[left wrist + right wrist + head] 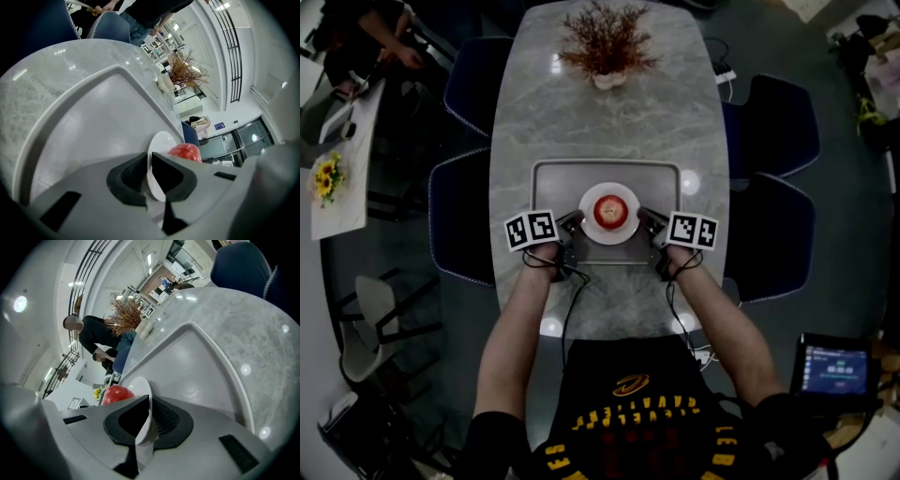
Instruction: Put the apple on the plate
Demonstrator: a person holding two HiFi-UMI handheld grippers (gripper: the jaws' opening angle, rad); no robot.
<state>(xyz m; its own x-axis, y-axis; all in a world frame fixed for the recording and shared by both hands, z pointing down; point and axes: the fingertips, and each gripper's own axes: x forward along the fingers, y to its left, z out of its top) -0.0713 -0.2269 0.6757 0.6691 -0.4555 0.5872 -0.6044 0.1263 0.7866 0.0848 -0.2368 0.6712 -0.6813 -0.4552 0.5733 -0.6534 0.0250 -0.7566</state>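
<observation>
A red apple (611, 212) sits in the middle of a white plate (591, 223), which is over the grey tray (551, 183). My left gripper (574, 229) is shut on the plate's left rim, and my right gripper (645, 225) is shut on its right rim. In the left gripper view the thin plate (159, 145) edge is pinched between the black pads, with the apple (185, 151) just beyond. The right gripper view shows the plate (140, 389) rim clamped in the same way, the apple (115, 394) to its left.
The tray lies on a marble table (609, 122) with a vase of dried twigs (607, 45) at the far end. Dark chairs (459, 216) stand on both sides. A person (96, 341) stands in the background of the right gripper view.
</observation>
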